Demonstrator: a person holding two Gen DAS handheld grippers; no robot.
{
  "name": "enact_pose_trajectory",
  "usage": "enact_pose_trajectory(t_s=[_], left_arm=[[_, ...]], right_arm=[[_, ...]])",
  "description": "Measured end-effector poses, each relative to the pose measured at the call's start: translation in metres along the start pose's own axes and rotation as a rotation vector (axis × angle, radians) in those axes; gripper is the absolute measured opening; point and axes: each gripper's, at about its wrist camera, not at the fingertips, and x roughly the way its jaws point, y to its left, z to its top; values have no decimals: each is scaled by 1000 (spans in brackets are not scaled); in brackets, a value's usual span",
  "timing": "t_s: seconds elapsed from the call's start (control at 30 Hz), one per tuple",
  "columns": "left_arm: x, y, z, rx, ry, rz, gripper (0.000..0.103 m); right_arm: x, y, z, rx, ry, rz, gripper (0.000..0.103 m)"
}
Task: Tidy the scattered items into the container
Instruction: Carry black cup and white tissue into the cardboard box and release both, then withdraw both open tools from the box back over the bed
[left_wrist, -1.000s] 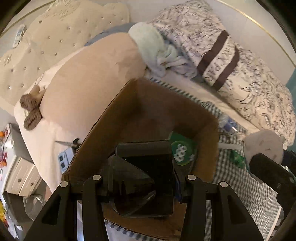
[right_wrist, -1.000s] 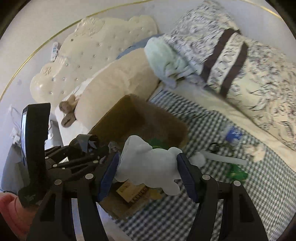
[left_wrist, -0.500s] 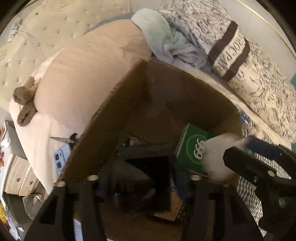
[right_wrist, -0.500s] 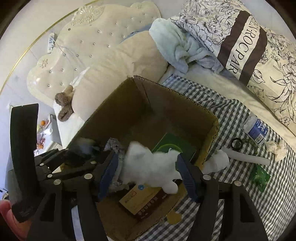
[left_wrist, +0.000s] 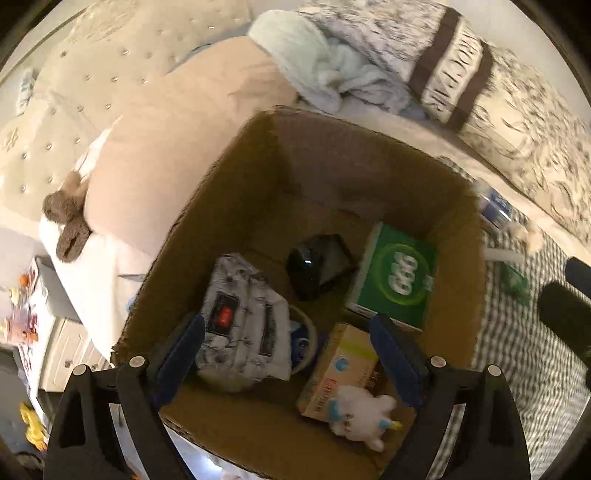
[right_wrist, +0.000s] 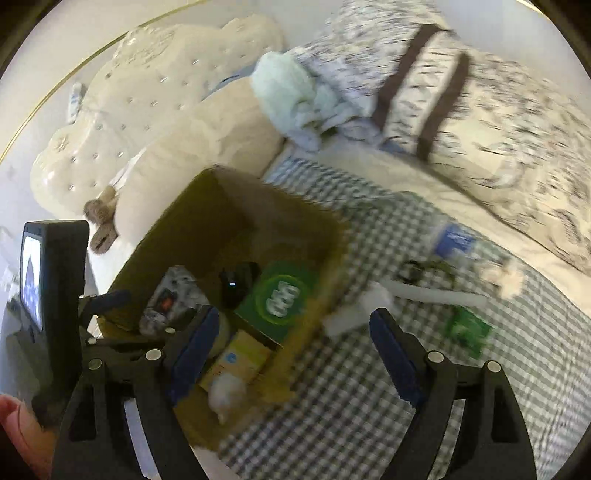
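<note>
Our cardboard box (left_wrist: 458, 236) holds a fluffy white plush toy (left_wrist: 360, 410), a green carton (left_wrist: 397, 277) and a glossy black case (left_wrist: 319, 264). Both our jaws have just been opening and stand apart, empty.

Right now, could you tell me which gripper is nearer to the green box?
Left. The left gripper hangs open over the carton, with the green box just ahead of its fingertips. The right gripper is open over the carton's right edge and the checked cloth.

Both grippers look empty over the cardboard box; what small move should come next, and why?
Probably swing the right gripper toward the checked blanket. Its jaws have just been opening, with nothing between them, and the white plush toy already lies in the cardboard box. A green packet, a white tube and a bottle lie outside, so the nearby packet seems the likeliest pick.
</note>
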Motion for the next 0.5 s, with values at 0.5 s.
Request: enact_pose_trajectory(t_s=[0.5], left_arm=[[-88,-128,-3,167,-149,-164,97]], right_arm=[[-154,-128,-68,254,-161,-258,84]])
